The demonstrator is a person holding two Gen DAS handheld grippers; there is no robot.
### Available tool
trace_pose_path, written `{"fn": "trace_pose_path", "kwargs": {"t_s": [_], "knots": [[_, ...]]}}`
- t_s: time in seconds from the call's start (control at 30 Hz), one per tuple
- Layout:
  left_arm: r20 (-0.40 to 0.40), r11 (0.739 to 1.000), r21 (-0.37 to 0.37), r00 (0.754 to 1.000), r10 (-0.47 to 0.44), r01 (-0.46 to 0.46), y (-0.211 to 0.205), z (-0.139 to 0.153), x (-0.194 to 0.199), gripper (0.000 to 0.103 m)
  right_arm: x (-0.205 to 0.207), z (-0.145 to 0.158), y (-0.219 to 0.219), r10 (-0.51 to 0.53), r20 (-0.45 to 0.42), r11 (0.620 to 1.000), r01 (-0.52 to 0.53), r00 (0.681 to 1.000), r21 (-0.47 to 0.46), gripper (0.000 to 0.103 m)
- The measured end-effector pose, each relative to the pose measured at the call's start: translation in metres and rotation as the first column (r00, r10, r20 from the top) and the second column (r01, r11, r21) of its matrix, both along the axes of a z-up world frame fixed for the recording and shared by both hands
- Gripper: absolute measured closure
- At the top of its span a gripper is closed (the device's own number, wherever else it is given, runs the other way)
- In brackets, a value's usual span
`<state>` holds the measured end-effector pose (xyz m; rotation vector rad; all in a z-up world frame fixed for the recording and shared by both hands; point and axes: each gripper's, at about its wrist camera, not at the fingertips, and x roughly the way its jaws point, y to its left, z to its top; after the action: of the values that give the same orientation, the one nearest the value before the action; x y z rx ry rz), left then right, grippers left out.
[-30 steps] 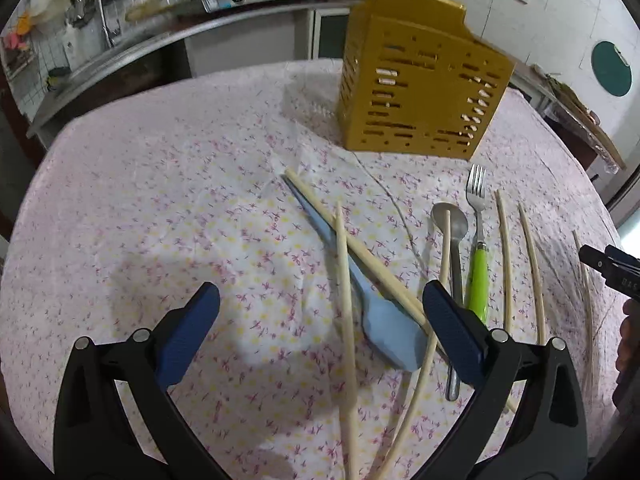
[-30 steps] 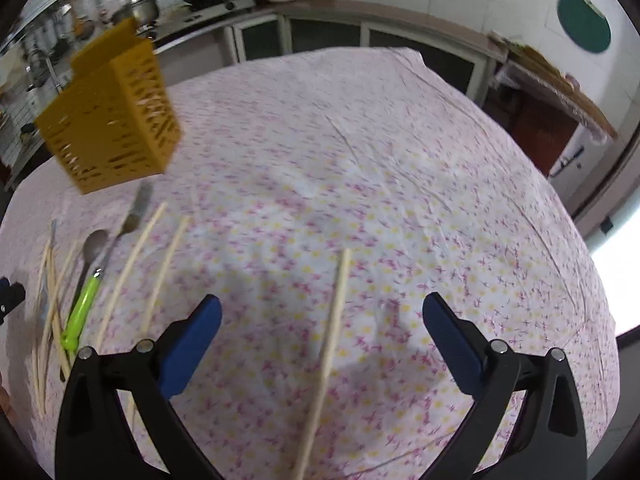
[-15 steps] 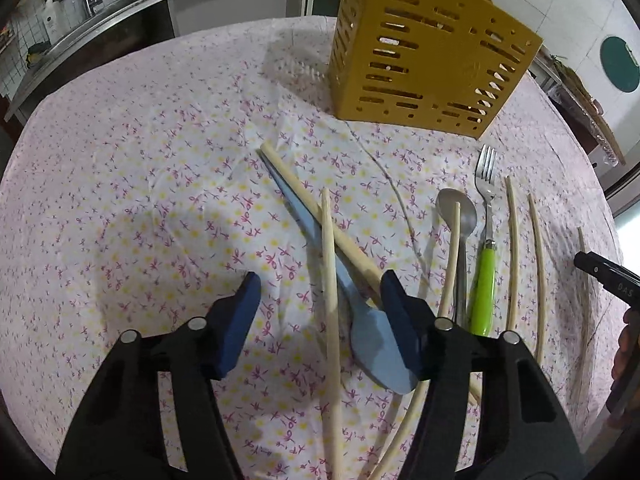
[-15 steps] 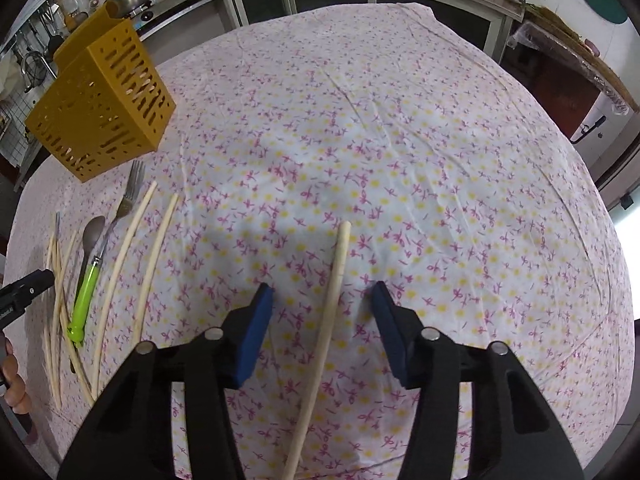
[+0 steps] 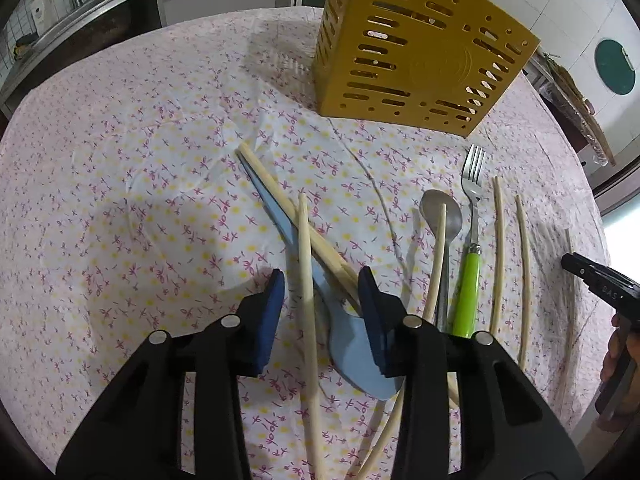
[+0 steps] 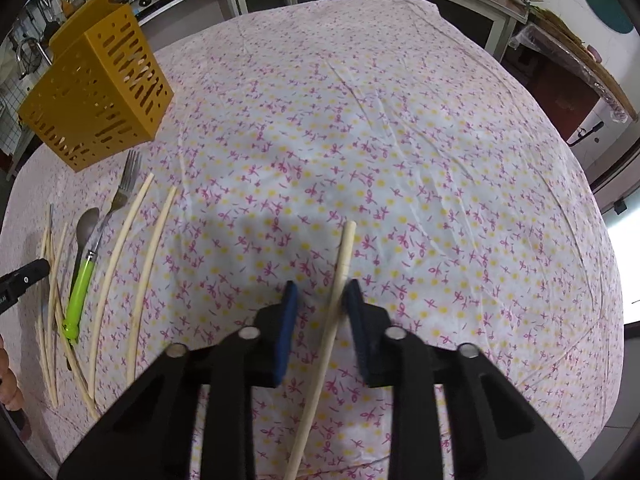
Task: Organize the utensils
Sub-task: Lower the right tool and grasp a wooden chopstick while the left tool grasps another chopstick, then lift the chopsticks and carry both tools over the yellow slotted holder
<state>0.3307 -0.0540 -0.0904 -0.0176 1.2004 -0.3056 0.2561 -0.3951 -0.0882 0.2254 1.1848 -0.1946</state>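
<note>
My left gripper (image 5: 322, 286) points down at a heap on the flowered cloth, and its jaws are closing. Between its blue pads lie a pale chopstick (image 5: 305, 264), a second chopstick (image 5: 280, 188) crossing it, and the handle of a light blue spatula (image 5: 360, 356). Neither pad presses on them. My right gripper (image 6: 320, 296) is closing around a single chopstick (image 6: 345, 248). That stick lies against the right pad, with a gap to the left pad. The yellow slotted utensil holder (image 5: 420, 48) (image 6: 96, 92) stands further back.
A metal spoon (image 5: 442, 216) under a chopstick, a green-handled fork (image 5: 468, 280) (image 6: 82, 284) and several more chopsticks (image 5: 498, 248) (image 6: 120, 248) lie in a row. A hand shows at the right edge (image 5: 624, 356). A kitchen counter runs behind the table.
Both grippers have come lower and closer to the cloth, and both pairs of jaws have narrowed from wide apart to close around the chopsticks. The utensils lie where they were.
</note>
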Motion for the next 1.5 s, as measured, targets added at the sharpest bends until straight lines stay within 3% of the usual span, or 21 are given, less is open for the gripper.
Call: {"fn": "trace_pose_path", "kwargs": {"t_s": [0.13, 0.37, 0.4, 0.83, 1.1, 1.2, 1.4, 1.5], "knots": [[-0.003, 1.0, -0.015, 1.0, -0.007, 0.007, 0.003, 0.0, -0.002, 0.077, 0.003, 0.001, 0.009, 0.054, 0.006, 0.999, -0.054, 0.999, 0.002, 0.095], [-0.001, 0.999, -0.03, 1.0, -0.011, 0.011, 0.005, 0.001, -0.005, 0.089, -0.001, 0.002, 0.014, 0.093, 0.021, 0.996, -0.093, 0.995, 0.01, 0.096], [0.001, 1.0, -0.012, 1.0, -0.004, 0.004, 0.006, 0.001, -0.006, 0.098, -0.002, 0.001, 0.013, 0.095, 0.023, 0.995, -0.096, 0.995, 0.01, 0.096], [0.032, 0.999, -0.04, 0.999, 0.023, -0.021, 0.021, 0.014, -0.016, 0.098, -0.021, 0.018, 0.023, 0.107, 0.1, 0.994, -0.108, 0.989, 0.001, 0.097], [0.179, 1.0, -0.026, 0.984, 0.001, 0.004, 0.019, 0.055, -0.039, 0.098, -0.028, 0.047, 0.029, 0.101, 0.218, 0.995, -0.103, 0.971, -0.005, 0.097], [0.248, 0.999, -0.038, 0.969, 0.005, 0.004, 0.022, 0.074, -0.048, 0.098, -0.031, 0.064, 0.031, 0.101, 0.289, 0.995, -0.099, 0.952, -0.022, 0.097], [0.378, 0.996, -0.088, 0.925, 0.032, 0.001, 0.028, 0.108, -0.061, 0.098, -0.04, 0.095, 0.041, 0.101, 0.472, 0.994, -0.103, 0.876, -0.022, 0.097], [0.448, 0.994, -0.108, 0.892, 0.048, 0.001, 0.025, 0.122, -0.064, 0.098, -0.038, 0.107, 0.047, 0.098, 0.542, 0.995, -0.096, 0.834, -0.033, 0.097]]}}
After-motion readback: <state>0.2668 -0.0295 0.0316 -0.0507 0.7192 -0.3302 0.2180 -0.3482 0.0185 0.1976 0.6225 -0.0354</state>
